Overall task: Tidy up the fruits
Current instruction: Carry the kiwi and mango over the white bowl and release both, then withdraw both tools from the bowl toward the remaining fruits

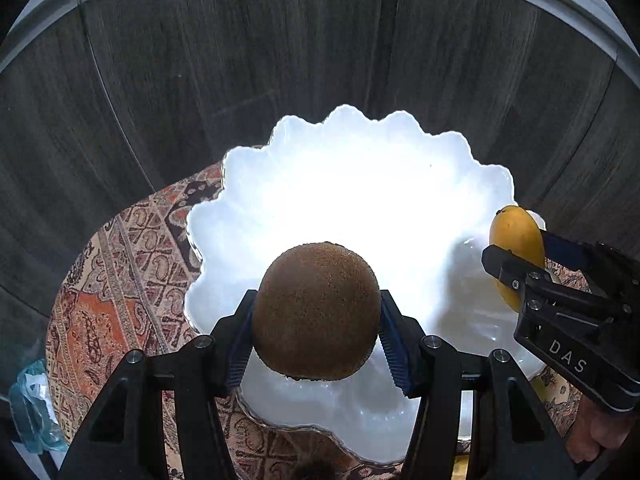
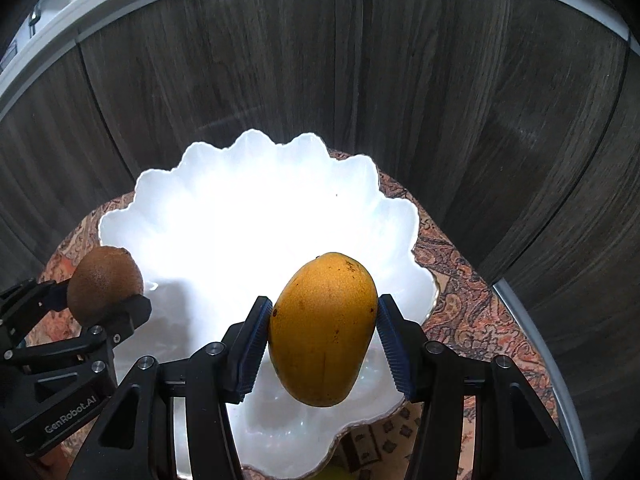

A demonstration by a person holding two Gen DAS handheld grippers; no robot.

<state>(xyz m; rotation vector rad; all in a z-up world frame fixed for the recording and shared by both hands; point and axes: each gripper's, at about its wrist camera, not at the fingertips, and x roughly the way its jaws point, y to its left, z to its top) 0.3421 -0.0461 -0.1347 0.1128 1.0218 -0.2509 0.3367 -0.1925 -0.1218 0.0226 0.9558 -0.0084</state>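
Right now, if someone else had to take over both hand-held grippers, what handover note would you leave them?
Left gripper: jaws shut on the kiwi, held over the near part of the white scalloped bowl.
Right gripper: jaws shut on the yellow mango, held over the same bowl's near side.
Bowl: sits on the patterned cloth; no fruit visible inside it, though glare washes out its middle.
Done: both fruits picked up and brought over the bowl.
Left: lower each fruit into the bowl, open the jaws, withdraw. A yellowish thing peeks out at the bowl's near edge in the right wrist view; I cannot tell what it is.
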